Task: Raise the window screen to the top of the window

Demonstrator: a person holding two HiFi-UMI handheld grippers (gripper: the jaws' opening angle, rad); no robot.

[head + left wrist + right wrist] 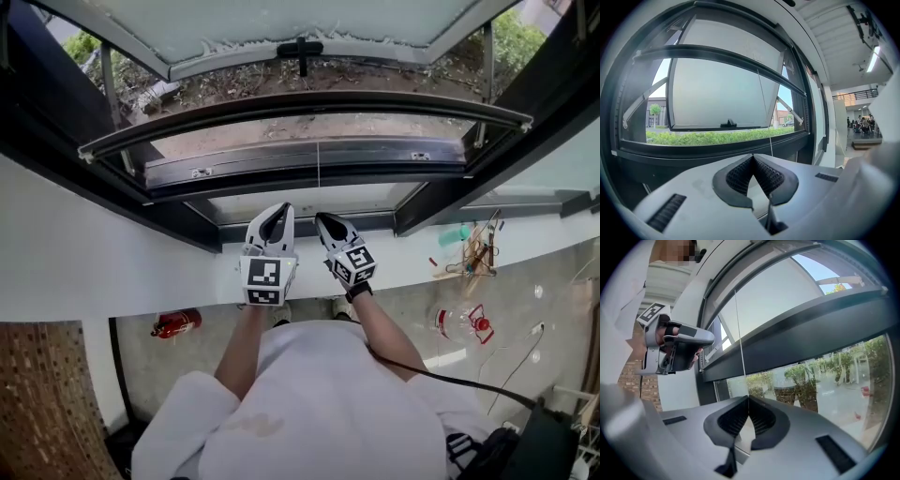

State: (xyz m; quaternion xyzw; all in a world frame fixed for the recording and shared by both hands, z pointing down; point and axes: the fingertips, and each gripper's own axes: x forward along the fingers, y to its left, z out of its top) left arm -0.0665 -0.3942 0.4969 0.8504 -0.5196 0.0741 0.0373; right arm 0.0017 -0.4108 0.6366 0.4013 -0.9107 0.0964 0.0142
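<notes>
The window screen's dark bottom bar spans the window frame part-way up, also seen in the left gripper view and the right gripper view. A thin pull cord hangs from the bar's middle. My right gripper is shut, and the cord runs straight down into its closed tips. Close beside it on the left, my left gripper is shut with nothing seen between its jaws. The cord passes just right of those tips.
Beyond the bar the glass sash is swung outward, with a black handle. A white sill lies under the grippers. On the floor stand a red extinguisher and tools.
</notes>
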